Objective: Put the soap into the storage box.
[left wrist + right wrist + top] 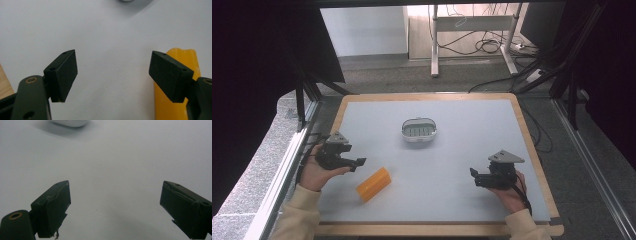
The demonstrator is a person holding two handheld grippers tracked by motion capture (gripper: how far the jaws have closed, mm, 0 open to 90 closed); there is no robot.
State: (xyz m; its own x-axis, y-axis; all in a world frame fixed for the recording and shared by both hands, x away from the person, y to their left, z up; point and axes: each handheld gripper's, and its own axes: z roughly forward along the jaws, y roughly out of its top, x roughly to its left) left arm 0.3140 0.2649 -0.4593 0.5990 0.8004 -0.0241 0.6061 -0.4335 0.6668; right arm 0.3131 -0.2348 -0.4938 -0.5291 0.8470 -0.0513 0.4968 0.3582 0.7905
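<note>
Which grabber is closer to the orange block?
Left. The left gripper hangs open just beside the orange block, which lies by its jaw in the left gripper view. The right gripper, also open, is far across the table.

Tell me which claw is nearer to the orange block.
The left claw. It is just beside the orange block, and the block's end appears next to one jaw in the left gripper view. The right claw is farther across the table.

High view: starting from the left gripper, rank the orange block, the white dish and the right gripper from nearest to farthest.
1. Orange block, just right of the left gripper.
2. White dish, mid-table, farther back.
3. Right gripper, across the table.
</note>
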